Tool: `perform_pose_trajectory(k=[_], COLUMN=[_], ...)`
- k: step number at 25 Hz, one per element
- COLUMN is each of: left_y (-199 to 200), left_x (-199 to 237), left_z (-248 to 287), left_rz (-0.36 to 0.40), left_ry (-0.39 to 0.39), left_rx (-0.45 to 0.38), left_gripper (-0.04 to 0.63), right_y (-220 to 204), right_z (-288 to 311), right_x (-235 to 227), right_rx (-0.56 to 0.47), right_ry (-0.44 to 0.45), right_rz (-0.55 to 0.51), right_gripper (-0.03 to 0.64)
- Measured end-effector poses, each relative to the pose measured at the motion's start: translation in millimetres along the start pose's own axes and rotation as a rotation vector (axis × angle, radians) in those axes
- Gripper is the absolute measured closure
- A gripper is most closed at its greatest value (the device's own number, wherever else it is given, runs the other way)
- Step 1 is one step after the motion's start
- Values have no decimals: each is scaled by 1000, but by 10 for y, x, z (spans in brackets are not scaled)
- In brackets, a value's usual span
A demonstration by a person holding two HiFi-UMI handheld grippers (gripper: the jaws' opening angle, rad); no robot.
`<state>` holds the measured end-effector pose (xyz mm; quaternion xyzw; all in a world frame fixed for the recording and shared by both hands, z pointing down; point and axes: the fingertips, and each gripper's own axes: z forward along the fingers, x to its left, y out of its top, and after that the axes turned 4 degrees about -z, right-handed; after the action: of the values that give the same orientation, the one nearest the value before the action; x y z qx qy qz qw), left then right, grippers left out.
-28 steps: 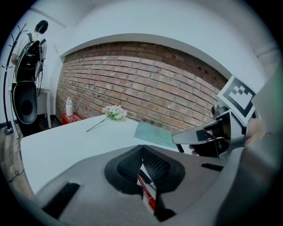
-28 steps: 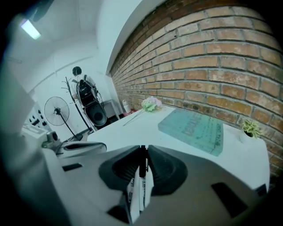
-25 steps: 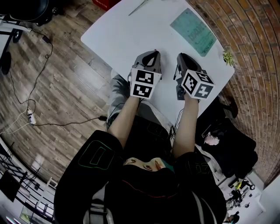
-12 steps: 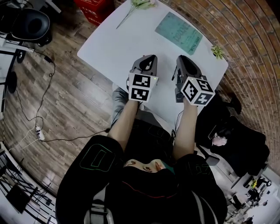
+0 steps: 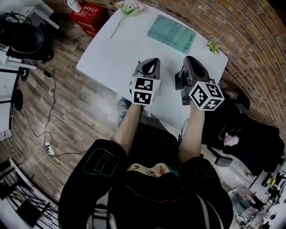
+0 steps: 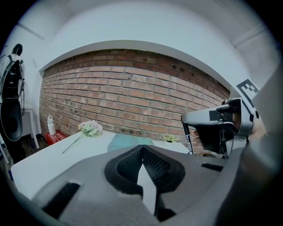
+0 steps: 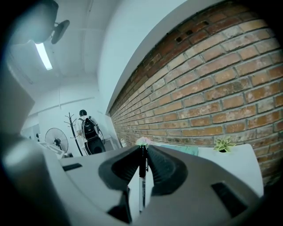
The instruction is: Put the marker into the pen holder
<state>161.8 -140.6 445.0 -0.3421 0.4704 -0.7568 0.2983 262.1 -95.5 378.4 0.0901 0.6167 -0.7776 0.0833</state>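
White table (image 5: 111,53) beside brick wall: right gripper (image 7: 143,149) pinches marker (image 7: 142,185) lengthwise, likely for carrying; left gripper (image 6: 142,148), at its 9 o'clock, closed on nothing.

Looking down from above, the person's hands are buried under the marker cubes of the left gripper (image 5: 151,61) and the right gripper (image 5: 188,59), and each gripper's body covers its own jaws. In the right gripper view the marker (image 7: 142,174) shows only as a thin strip between the jaws; its lower end drops behind the gripper body, and its print is too small to read. The teal book (image 5: 172,34) has a cover just as unreadable. At the top left edge a white bottle (image 5: 75,5) is cut off, and the table (image 5: 111,53) corner overlaps the red box (image 5: 88,13).
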Motion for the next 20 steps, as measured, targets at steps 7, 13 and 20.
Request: perform_pose_trajectory(k=[7, 13, 20], left_y=[26, -59, -183], left_x=[-247, -372, -520], left_z=[95, 184, 248], left_rz=[31, 60, 71], left_ry=[-39, -62, -89], left_rx=[9, 38, 77], left_gripper=[586, 586, 586], right_y=[121, 154, -69], right_z=[-242, -450, -528], right_x=[-236, -559, -730], right_rx=[-59, -129, -111], right_ry=[-39, -135, -178], right_rz=[30, 70, 110], right_gripper=[554, 554, 554])
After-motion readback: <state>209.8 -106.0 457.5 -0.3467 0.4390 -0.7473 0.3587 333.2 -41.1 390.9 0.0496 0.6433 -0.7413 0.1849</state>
